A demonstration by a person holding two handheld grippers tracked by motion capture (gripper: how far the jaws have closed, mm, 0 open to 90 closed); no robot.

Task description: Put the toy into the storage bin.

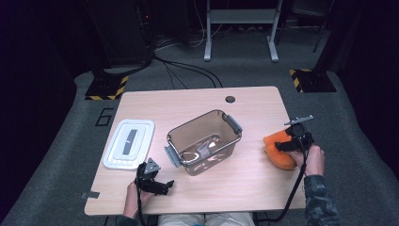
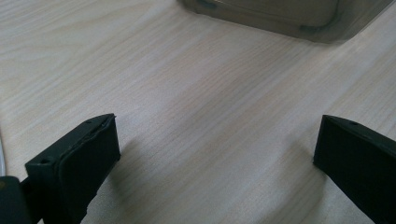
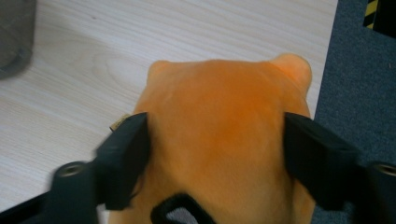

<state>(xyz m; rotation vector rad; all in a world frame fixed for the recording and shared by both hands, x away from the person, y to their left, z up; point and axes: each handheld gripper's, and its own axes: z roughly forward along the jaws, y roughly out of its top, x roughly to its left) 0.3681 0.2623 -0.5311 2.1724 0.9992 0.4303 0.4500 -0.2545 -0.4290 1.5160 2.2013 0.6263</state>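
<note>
Broadly, the counter [image 1: 244, 183] carries a clear bin [image 1: 203, 140] between the two claws and a white lid [image 1: 129, 143] just beyond the left claw [image 1: 162, 184], which rests released over bare wood. At the counter's edge, the right claw [image 3: 215, 140] is clenched on an orange plush toy [image 3: 224, 140], one pad against each side.

We count one orange plush toy [image 1: 277, 151] by the tabletop's right edge, one clear plastic bin [image 1: 204, 140] mid-table, one white lid [image 1: 129, 143] near the left edge, and two grippers: left [image 1: 162, 187], right [image 1: 288, 141].
</note>
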